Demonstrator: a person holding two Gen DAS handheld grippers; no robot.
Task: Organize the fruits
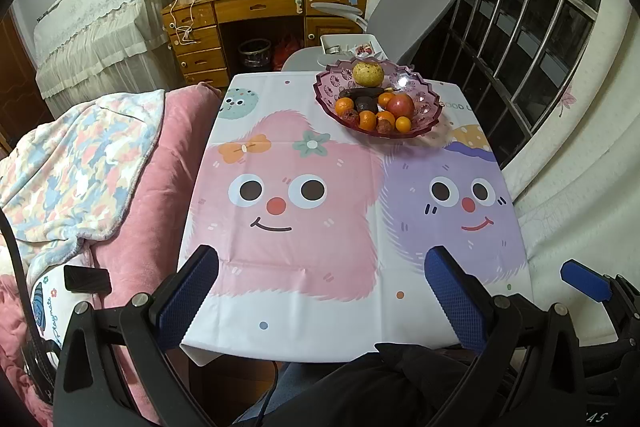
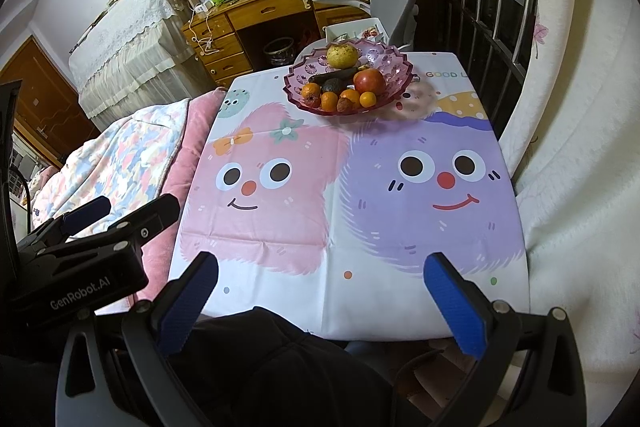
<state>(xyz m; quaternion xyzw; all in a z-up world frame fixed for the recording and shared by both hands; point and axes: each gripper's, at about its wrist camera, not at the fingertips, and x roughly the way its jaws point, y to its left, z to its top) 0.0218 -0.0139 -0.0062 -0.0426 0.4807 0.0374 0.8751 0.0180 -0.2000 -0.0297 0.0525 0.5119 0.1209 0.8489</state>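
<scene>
A pink glass fruit bowl (image 1: pixel 430 109) (image 2: pixel 296 89) stands at the far right of the table. It holds a yellow pear (image 1: pixel 368 73) (image 2: pixel 342 55), a red apple (image 1: pixel 401 105) (image 2: pixel 370 81), dark avocados (image 1: pixel 365 104) (image 2: pixel 331 85) and several small oranges (image 1: pixel 345 105) (image 2: pixel 311 90). My left gripper (image 1: pixel 320 287) is open and empty over the table's near edge. My right gripper (image 2: pixel 320 291) is open and empty over the near edge too. Both are far from the bowl.
The table (image 1: pixel 304 307) (image 2: pixel 360 299) has a cartoon cloth. A pink blanket and floral quilt (image 1: pixel 80 163) lie to the left. A grey chair (image 1: pixel 420 7) and a white tray (image 1: pixel 348 45) are behind the bowl. A barred window (image 1: pixel 540 27) is on the right. A wooden desk (image 1: pixel 256 7) stands at the back.
</scene>
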